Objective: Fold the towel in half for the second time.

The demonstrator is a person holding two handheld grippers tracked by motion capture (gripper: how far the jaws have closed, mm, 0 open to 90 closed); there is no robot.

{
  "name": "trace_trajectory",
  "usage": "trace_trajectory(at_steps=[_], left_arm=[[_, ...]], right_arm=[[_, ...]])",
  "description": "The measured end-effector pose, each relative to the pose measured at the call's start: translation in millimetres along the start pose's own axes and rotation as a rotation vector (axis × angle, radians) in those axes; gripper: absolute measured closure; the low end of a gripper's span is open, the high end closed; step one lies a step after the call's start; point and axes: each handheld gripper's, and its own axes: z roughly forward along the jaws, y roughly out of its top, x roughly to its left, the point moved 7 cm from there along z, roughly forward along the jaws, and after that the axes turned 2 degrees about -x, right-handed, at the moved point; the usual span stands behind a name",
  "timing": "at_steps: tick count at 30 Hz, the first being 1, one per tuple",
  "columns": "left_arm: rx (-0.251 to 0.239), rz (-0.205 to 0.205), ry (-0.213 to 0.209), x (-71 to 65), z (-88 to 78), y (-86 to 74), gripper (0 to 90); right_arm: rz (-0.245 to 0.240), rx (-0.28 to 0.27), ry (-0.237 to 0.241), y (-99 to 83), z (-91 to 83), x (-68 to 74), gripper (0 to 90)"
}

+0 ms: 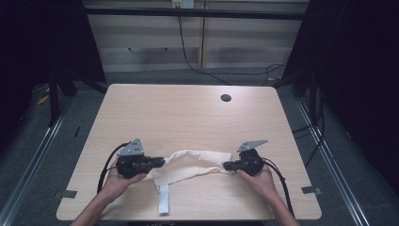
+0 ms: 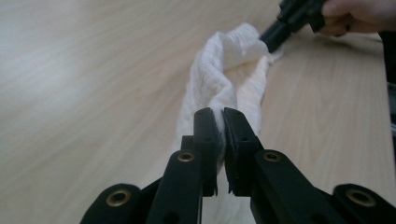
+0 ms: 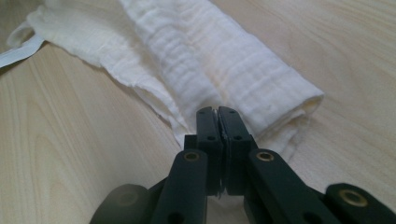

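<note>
Broadly, the pale wooden counter (image 1: pixel 188 113) carries a white cloth (image 1: pixel 195 165), loosely rolled and stretched between the two grippers. At one end the left gripper (image 1: pixel 160 163) is clenched on a bunch of its fabric; at the other the right gripper (image 1: pixel 227 165) pinches its thin edge, the roll lying just ahead of its jaws. A white strap (image 1: pixel 163 200) trails from the cloth near the left gripper

A white, crinkled muslin cloth (image 1: pixel 193 165) lies bunched lengthwise across the near half of the wooden table (image 1: pixel 188 113); its two ends are pinched and lifted slightly, its middle sagging in loose folds; a flat white strap (image 1: pixel 163 200) trails from it toward the table's front edge.
</note>
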Motion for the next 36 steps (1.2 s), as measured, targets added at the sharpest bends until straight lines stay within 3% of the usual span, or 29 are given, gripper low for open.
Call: trace_trajectory(at_steps=[3,6,11,14,15,19,22,26,29,33,35,36], left_arm=[[0.009,-0.019,-0.049,-10.3,2.3,-11.3,84.6],[0.068,-0.008,-0.069,-16.1,7.4,-28.1,84.6],[0.126,-0.018,-0.069,-20.5,13.1,-45.5,84.6],[0.145,0.023,-0.010,-15.5,12.7,-47.3,85.1],[0.145,0.044,0.032,-13.2,12.7,-47.2,85.3],[0.138,0.048,0.037,-10.2,15.0,-46.9,85.5],[0.128,0.056,0.074,-3.6,20.8,-43.2,85.5],[0.124,0.034,0.098,8.4,28.2,-37.7,85.5],[0.103,-0.008,0.088,16.6,30.1,-36.1,85.4],[0.108,0.023,0.145,28.5,34.2,-32.1,85.4],[0.094,-0.012,0.133,33.5,35.6,-31.4,85.4],[0.097,-0.011,0.135,37.1,35.7,-30.5,85.4]], right_arm=[[0.001,0.002,-0.003,-0.1,-0.1,0.1,88.3],[-0.003,0.003,-0.006,-0.1,-0.1,0.4,88.3],[-0.022,0.008,-0.015,0.5,-0.2,0.0,88.2],[-0.030,0.009,-0.051,-0.1,-3.1,-2.6,88.2],[-0.028,0.005,-0.058,-1.4,-4.7,-2.8,88.2],[-0.021,-0.016,-0.073,-12.0,-15.0,-1.2,88.2],[-0.048,-0.012,-0.106,-16.8,-19.7,3.0,88.2],[-0.062,-0.003,-0.148,-17.4,-20.9,5.2,88.1],[-0.056,-0.013,-0.151,-15.7,-19.5,1.4,88.1],[-0.036,-0.033,-0.146,-10.1,-14.5,-5.4,88.0],[-0.044,-0.032,-0.167,-6.2,-11.8,-8.8,87.8],[-0.047,-0.033,-0.172,-4.4,-10.5,-10.7,87.8]])
